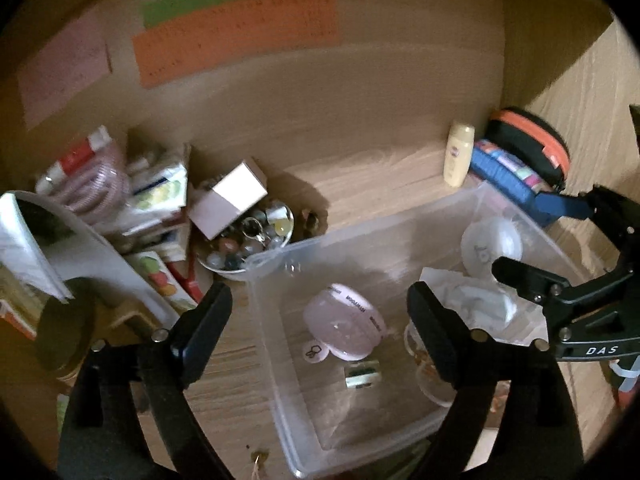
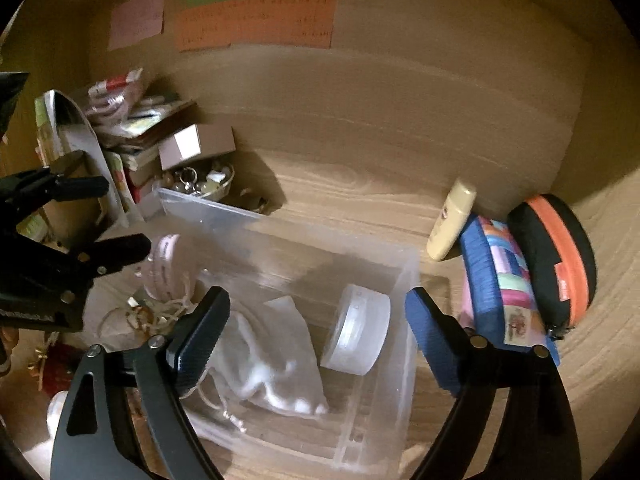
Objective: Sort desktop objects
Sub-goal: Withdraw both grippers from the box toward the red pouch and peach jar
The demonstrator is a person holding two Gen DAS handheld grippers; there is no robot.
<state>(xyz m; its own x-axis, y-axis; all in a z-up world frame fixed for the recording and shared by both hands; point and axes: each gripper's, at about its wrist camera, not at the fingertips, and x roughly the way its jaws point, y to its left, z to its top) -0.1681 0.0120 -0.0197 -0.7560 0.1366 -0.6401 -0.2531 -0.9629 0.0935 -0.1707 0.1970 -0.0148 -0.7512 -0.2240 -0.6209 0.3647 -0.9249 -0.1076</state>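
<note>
A clear plastic bin (image 1: 360,232) stands on the wooden desk under both grippers. Inside it lie a pink round case (image 1: 344,324), a white round container (image 2: 360,328), a white drawstring pouch (image 2: 272,360) and a small green item (image 1: 362,376). My left gripper (image 1: 318,304) hangs above the bin's left half, open, with nothing between its pads. Over the right half, my right gripper (image 2: 318,300) is open too, and its pads touch nothing. Each gripper also shows at the edge of the other's view, jaws apart.
Left of the bin are a bowl of trinkets (image 1: 256,240), a small box (image 1: 232,200) and a pile of packets (image 1: 120,184). To its right stand a cream bottle (image 1: 458,152), a blue patterned pouch (image 2: 500,288) and a black and orange case (image 2: 556,264). Coloured notes hang on the back wall.
</note>
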